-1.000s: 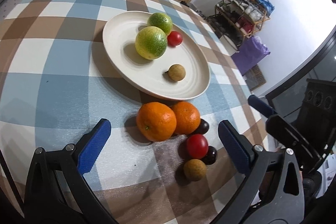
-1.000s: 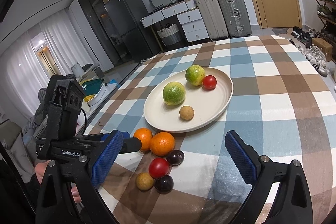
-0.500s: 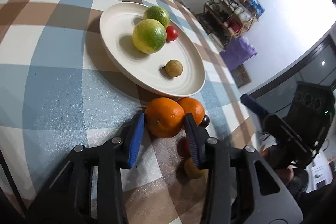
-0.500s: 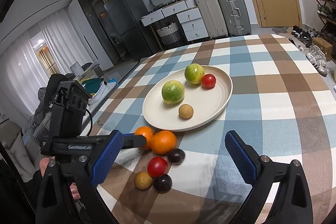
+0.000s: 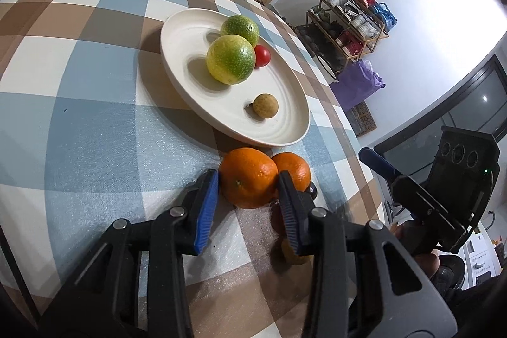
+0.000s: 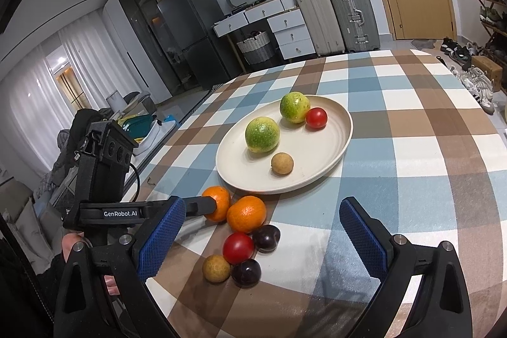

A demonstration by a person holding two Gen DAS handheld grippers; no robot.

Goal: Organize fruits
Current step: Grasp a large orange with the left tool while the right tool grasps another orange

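Count them off: two round orange oranges (image 6: 246, 213), two green-yellow citrus fruits (image 6: 262, 134), two glossy red tomatoes (image 6: 238, 248), two tan round longans (image 6: 216, 268), two dark purple plums (image 6: 266, 238), one cream oval plate (image 6: 329, 160).

— What do the tools look like?
— The left gripper (image 5: 248, 184) and right gripper (image 6: 264, 230) share black angular frames, silver screws and blue knurled pads (image 6: 160, 238).
— Any markings?
— White "GenRobot.AI" lettering on the left one, plus a black cable (image 6: 137, 182).

Matt cream plate (image 5: 190, 91), dimpled glossy orange (image 5: 248, 179), woven checked tablecloth (image 5: 79, 122) — blue pads (image 6: 364, 238) knurled.
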